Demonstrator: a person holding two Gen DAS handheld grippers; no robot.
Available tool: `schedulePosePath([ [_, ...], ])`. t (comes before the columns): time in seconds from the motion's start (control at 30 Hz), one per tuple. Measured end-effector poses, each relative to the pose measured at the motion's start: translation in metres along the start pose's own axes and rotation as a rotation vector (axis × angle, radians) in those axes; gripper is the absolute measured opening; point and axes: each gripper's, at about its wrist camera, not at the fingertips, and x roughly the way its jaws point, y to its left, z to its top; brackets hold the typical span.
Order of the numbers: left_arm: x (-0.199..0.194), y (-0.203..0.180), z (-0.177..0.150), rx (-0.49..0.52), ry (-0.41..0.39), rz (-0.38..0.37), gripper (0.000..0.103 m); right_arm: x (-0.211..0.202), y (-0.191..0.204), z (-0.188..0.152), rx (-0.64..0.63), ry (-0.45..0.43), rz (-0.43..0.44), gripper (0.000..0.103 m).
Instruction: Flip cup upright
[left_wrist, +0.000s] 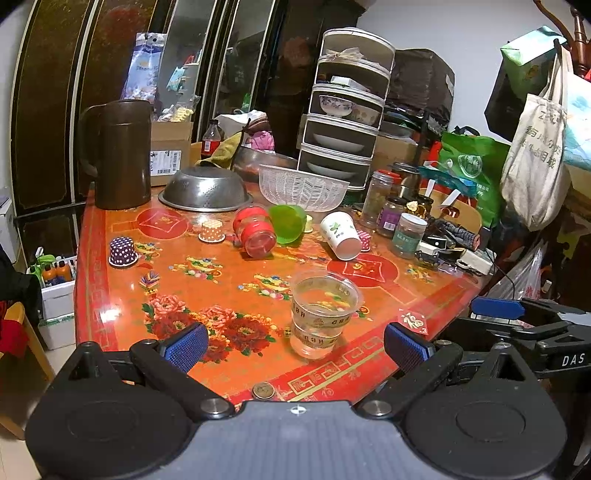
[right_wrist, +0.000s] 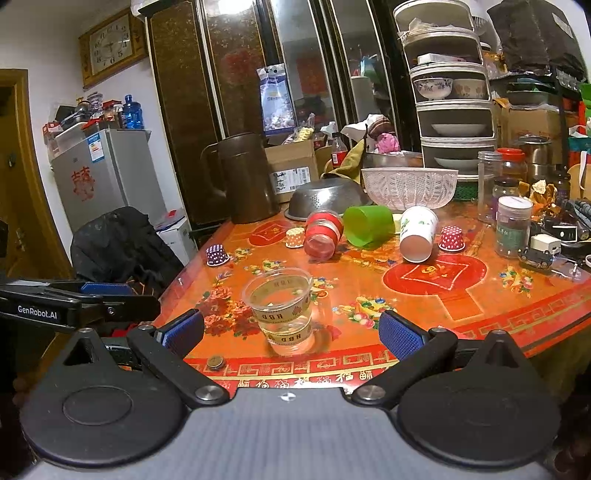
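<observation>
Left wrist view first: we see the clear plastic cup standing mouth-up near the front edge of the red table, just ahead of the left gripper and a little right of its centre line. That one already looks upright to us. Further back, well apart from both tools, three cups lie on their sides: a red cup, a green cup touching it, and a white paper cup to the right. Their long axes run roughly toward us, mouths facing the cameras and tilted somewhat rightward.

We judge the white paper cup the likelier next target for the right gripper, since it lies on that side with free space around it; the red cup sits nearer the left. Whichever we choose, the reach must pass over or beside the clear cup, which sits directly between the right fingers and the fallen cups, so knocking it is the risk.

Both grippers are spread wide, their blue pads far apart, holding and touching nothing
</observation>
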Motion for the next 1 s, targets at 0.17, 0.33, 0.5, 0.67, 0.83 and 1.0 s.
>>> schedulePosePath([
  [0.17,0.0005,-0.0019,-0.0001,0.005,0.003,-0.004,0.102,0.0000,0.0006,-0.0006,0.000,-0.002,0.002,0.102],
  [0.33,0.0014,-0.0018,-0.0001,0.002,0.003,-0.012,0.102,-0.0007,0.0012,-0.0010,0.000,-0.007,0.008,0.102],
  [0.5,0.0015,-0.0023,-0.0011,0.000,0.000,-0.015,0.102,-0.0006,0.0004,-0.0011,0.009,-0.010,0.013,0.102],
  [0.67,0.0019,-0.0019,-0.0013,0.001,0.001,-0.014,0.102,0.0003,0.0029,-0.0017,-0.001,-0.007,0.014,0.102],
  [0.83,0.0020,-0.0017,-0.0014,0.001,0.000,-0.015,0.102,-0.0006,0.0025,-0.0022,0.001,-0.009,0.014,0.102],
  [1.0,0.0022,-0.0017,-0.0014,0.002,0.002,-0.015,0.102,-0.0008,0.0022,-0.0021,-0.001,-0.008,0.015,0.102],
])
